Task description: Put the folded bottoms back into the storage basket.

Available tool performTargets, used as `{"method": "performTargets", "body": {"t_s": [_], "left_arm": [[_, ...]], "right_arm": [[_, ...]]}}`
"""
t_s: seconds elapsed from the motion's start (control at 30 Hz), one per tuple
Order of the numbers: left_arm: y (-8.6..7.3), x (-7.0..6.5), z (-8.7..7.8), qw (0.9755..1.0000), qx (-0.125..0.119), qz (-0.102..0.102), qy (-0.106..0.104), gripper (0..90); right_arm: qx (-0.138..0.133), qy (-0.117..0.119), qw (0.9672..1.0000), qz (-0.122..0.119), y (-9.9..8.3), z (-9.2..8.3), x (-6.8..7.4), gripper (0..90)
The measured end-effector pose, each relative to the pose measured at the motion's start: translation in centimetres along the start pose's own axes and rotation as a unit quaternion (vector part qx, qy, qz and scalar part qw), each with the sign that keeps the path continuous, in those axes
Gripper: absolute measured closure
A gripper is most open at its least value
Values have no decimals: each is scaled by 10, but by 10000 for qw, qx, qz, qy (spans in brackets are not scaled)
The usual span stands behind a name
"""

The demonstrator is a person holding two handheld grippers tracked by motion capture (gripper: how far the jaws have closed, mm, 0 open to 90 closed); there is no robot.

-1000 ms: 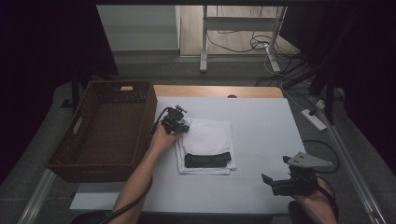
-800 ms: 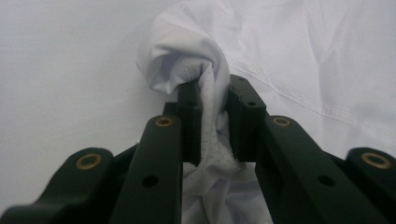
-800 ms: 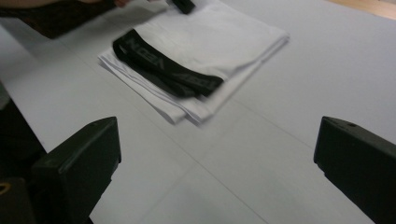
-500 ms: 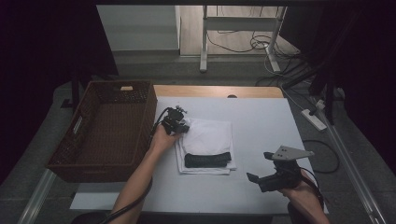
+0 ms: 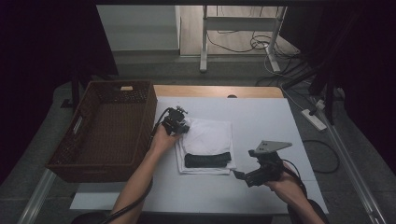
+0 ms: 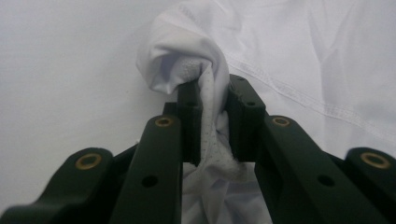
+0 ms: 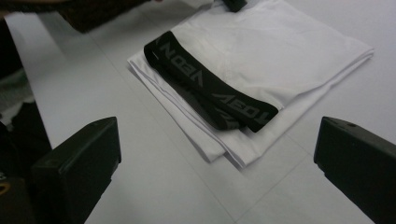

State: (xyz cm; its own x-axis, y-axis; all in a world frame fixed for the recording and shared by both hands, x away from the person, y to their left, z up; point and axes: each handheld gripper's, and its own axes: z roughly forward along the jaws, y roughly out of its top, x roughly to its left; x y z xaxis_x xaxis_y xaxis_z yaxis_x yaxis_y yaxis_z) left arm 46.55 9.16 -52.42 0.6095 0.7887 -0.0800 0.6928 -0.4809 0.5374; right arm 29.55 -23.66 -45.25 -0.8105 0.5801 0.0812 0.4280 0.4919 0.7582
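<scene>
White garment [image 7: 261,51]: black waistband [image 7: 210,88] lettered; left tool [image 6: 212,116] pinches corner, right tool [image 7: 215,154] wide.

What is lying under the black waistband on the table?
Folded white fabric lies under the black waistband, in several layers at the near edge. What is between those layers is covered.
</scene>
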Motion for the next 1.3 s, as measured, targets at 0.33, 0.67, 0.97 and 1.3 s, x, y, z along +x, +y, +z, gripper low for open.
{"method": "performTargets", "body": {"t_s": [0.33, 0.67, 0.97, 1.3], "left_arm": [[-3, 0, 0, 10000, -90, -29, -2, 770], [-2, 0, 0, 10000, -69, -37, -5, 770], [-2, 0, 0, 10000, -70, -70, -15, 770], [-2, 0, 0, 9999, -50, -90, -20, 769]], "right_arm": [[376, -65, 9989, -281, 10, 27, 7, 18], [619, 98, 9977, -260, 18, 47, 2, 10], [950, 266, 9940, -471, 23, 74, 8, 0], [1239, 405, 9894, -642, 27, 102, 10, 0]]}}
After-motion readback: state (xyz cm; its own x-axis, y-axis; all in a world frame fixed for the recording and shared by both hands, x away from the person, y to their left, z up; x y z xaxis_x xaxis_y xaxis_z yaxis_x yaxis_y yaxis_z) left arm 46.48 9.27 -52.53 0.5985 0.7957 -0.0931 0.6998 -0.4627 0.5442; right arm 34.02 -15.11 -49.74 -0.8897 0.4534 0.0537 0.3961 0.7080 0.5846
